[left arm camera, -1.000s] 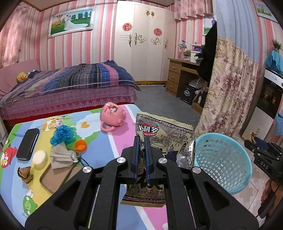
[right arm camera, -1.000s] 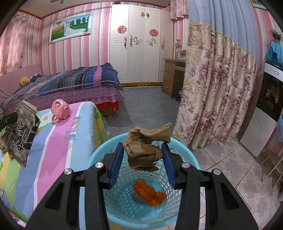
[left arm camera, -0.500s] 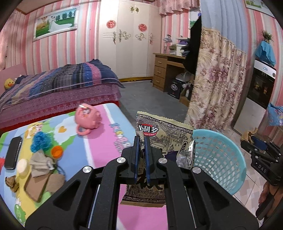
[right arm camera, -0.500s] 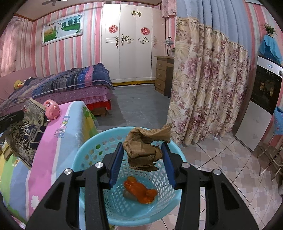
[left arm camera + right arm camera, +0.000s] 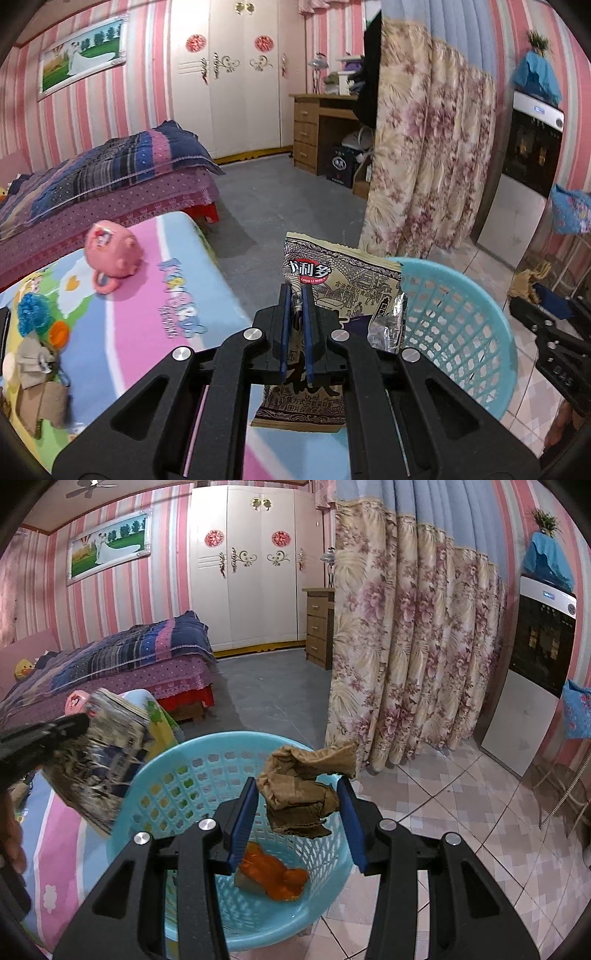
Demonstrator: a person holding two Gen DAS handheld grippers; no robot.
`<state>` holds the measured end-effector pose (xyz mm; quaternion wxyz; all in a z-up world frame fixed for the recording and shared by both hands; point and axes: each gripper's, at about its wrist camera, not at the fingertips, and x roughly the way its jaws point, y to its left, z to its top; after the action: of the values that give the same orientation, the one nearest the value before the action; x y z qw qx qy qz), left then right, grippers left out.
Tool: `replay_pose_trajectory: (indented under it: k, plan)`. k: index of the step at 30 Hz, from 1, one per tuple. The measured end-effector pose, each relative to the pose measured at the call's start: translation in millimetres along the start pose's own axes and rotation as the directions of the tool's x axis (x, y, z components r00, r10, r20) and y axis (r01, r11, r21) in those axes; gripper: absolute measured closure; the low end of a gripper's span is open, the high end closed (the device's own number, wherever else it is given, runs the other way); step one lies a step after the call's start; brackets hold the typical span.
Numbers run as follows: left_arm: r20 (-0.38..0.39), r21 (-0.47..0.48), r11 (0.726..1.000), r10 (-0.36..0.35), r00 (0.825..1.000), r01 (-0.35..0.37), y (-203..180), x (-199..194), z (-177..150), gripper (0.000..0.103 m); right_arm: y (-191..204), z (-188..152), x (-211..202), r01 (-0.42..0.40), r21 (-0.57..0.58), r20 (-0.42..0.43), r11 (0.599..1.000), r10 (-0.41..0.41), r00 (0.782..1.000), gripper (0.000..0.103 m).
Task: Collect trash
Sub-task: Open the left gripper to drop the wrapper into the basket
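My left gripper is shut on an empty printed snack bag, which hangs at the table's right edge right beside the light blue plastic basket. From the right wrist view the same snack bag shows blurred at the basket's left rim. My right gripper is shut on a crumpled brown paper wad, held above the basket. An orange scrap lies on the basket's bottom.
The cartoon-print table carries a pink mug, a blue scrubby ball, an orange cap and brown paper bits. A floral curtain hangs behind the basket. Beyond it are a bed and tiled floor.
My left gripper has carried the snack bag rightward, from over the table to the basket's rim. My right gripper with the brown paper has shifted slightly over the basket.
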<state>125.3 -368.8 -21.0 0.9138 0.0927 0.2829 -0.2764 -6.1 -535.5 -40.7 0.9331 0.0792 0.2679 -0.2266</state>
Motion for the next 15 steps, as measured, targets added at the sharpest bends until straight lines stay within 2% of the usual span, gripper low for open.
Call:
replay_pose_trajectory:
  k: [4, 6, 8, 15]
  plan:
    - [-0.013, 0.024, 1.0, 0.003, 1.0, -0.003, -11.3, 11.3, -1.8, 0.09, -4.5, -2.9, 2.2, 0.005, -0.002, -0.007, 1.0, -0.005, 1.0, 0.059]
    - [-0.017, 0.022, 1.0, 0.002, 1.0, -0.002, -9.6, 11.6, -3.9, 0.072, -5.5, -3.7, 2.8, 0.005, -0.003, -0.009, 1.0, -0.005, 1.0, 0.059]
    - [-0.01, 0.009, 1.0, 0.012, 1.0, -0.012, -5.2, 9.6, -5.3, 0.041, -5.6, -3.8, 2.7, 0.004, -0.001, -0.008, 1.0, -0.004, 1.0, 0.059]
    - [0.039, -0.015, 0.998, 0.068, 0.997, -0.068, 19.4, -11.6, -2.5, 0.022, 1.9, -6.9, 5.7, -0.006, -0.007, -0.012, 1.0, 0.006, 1.0, 0.059]
